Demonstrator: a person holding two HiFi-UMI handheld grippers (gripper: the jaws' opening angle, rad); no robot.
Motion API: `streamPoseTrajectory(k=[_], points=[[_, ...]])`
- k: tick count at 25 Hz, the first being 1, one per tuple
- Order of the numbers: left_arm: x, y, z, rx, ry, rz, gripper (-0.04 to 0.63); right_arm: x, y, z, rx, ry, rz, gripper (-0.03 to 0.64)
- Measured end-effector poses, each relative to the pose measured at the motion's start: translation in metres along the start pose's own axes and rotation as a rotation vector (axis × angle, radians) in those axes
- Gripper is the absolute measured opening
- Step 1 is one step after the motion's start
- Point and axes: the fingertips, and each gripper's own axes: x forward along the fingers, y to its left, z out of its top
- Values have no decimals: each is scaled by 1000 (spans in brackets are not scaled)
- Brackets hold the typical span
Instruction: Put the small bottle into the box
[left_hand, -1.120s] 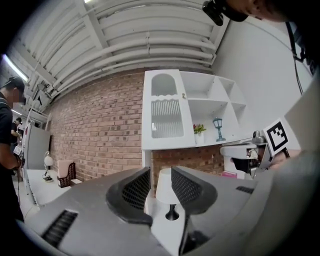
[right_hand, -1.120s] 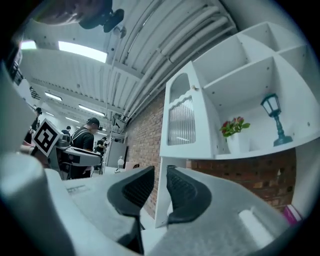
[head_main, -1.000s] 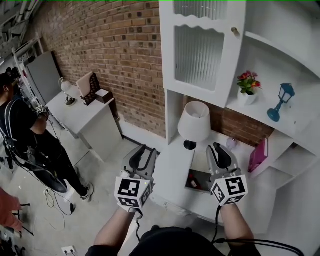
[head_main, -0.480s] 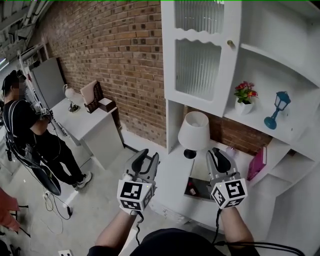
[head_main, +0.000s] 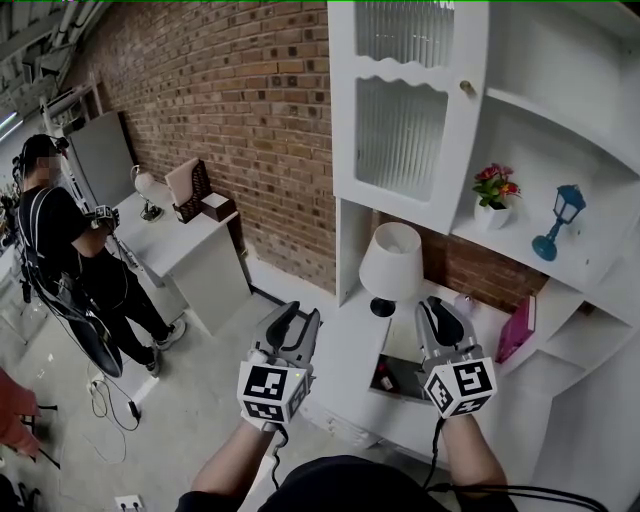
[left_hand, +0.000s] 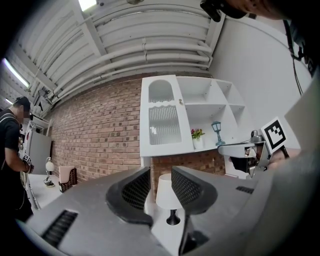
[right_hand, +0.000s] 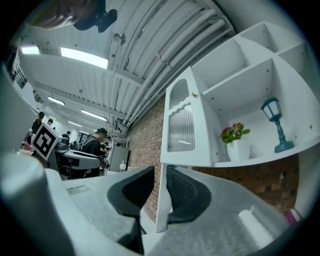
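In the head view a dark open box (head_main: 398, 376) lies on the white desk (head_main: 345, 350), with something red inside it. A small pale lilac thing that may be the small bottle (head_main: 463, 301) stands at the back of the desk; it is too small to tell. My left gripper (head_main: 298, 318) hovers over the desk's left edge, its jaws nearly together and empty. My right gripper (head_main: 437, 306) hovers just right of the box, shut on nothing. The left gripper (left_hand: 161, 182) points at the lamp (left_hand: 167, 197). The right gripper (right_hand: 160, 186) points at the cabinet.
A white lamp (head_main: 391, 262) stands behind the box. The white cabinet (head_main: 405, 100) above carries a flower pot (head_main: 492, 190) and a blue lantern (head_main: 560, 220). A pink book (head_main: 517, 327) leans at the right. A person (head_main: 60, 260) stands by a side table (head_main: 180, 235) at the left.
Both grippers stay almost where they were. The head view has drifted a little, and the person at the left has stepped further back along the wall.
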Motion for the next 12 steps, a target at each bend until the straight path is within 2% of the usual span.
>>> streamPoseTrajectory(k=[12], points=[[1, -3, -3, -4, 8, 1, 130, -2, -1, -10, 10, 10, 10, 60]])
